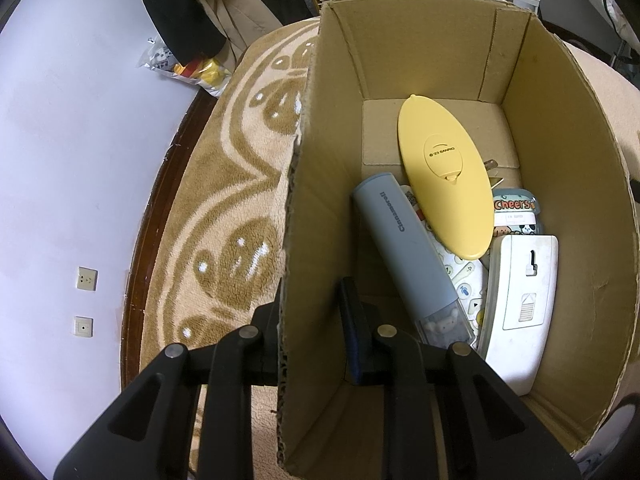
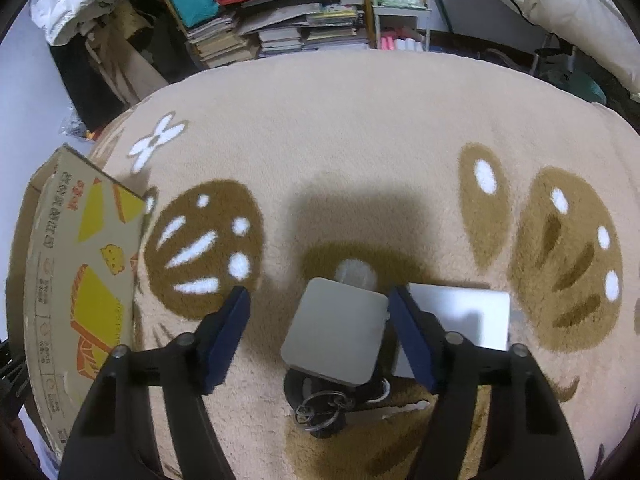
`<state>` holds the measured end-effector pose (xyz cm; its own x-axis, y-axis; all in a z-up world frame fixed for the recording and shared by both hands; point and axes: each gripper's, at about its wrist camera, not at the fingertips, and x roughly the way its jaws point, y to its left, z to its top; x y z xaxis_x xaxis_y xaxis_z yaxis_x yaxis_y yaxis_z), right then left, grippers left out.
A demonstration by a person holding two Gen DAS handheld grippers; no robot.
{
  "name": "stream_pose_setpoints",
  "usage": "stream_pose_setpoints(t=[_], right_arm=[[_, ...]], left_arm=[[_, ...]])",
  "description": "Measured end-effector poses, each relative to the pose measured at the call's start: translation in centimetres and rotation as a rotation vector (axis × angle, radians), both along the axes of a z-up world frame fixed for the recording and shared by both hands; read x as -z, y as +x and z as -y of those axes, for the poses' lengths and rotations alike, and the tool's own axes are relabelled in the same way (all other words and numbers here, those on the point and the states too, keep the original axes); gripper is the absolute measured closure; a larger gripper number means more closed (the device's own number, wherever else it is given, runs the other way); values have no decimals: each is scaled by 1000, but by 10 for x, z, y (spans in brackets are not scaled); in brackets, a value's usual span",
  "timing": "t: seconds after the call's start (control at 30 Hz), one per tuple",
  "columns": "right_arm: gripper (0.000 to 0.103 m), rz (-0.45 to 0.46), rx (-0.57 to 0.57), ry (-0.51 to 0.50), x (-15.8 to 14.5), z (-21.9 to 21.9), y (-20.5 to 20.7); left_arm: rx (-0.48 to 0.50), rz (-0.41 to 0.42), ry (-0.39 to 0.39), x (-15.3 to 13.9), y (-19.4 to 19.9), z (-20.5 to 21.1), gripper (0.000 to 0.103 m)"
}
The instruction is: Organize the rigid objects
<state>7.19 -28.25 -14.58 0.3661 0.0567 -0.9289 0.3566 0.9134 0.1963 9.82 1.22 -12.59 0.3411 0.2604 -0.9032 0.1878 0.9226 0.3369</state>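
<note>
A beige patterned rug (image 2: 360, 128) covered the floor. The box (image 1: 560, 152) already held a yellow case (image 1: 444, 180), blue tube (image 1: 404, 240) and white device (image 1: 524, 304). The left gripper (image 1: 316, 320) pinched the box's wall. The right gripper (image 2: 320, 320), wide open, straddled a grey square (image 2: 336, 328); a silver slab (image 2: 468, 316) beside it also remained unpacked.

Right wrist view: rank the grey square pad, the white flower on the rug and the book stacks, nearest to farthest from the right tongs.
1. Grey square pad: between the open right tongs.
2. White flower: upper left on the rug.
3. Book stacks: beyond the rug, on the shelf.
</note>
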Motion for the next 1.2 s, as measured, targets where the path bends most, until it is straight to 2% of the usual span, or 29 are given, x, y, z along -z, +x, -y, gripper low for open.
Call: stream_pose_setpoints(t=[0.13, 0.47, 0.5, 0.57, 0.63, 0.73, 0.9, 1.03, 1.2], right_arm=[[39, -4, 29, 46, 3, 5, -3], [39, -24, -19, -62, 6, -9, 5], [41, -22, -21, -76, 6, -10, 5], [55, -19, -34, -114, 5, -12, 5], [56, -11, -44, -121, 4, -13, 5], [56, 52, -48, -148, -8, -16, 3], [56, 194, -75, -150, -45, -32, 1], [56, 293, -132, -137, -76, -58, -1], [56, 370, -213, -113, -98, -91, -5]], left_arm=[[1, 1, 2, 0, 0, 0, 81], [2, 1, 1, 0, 0, 0, 81], [1, 1, 1, 0, 0, 0, 81], [1, 1, 2, 0, 0, 0, 81], [1, 1, 2, 0, 0, 0, 81], [1, 0, 2, 0, 0, 0, 81], [7, -1, 0, 1, 0, 1, 81], [22, 5, 7, 2, -2, 2, 81], [26, 6, 9, 1, -3, 2, 81]])
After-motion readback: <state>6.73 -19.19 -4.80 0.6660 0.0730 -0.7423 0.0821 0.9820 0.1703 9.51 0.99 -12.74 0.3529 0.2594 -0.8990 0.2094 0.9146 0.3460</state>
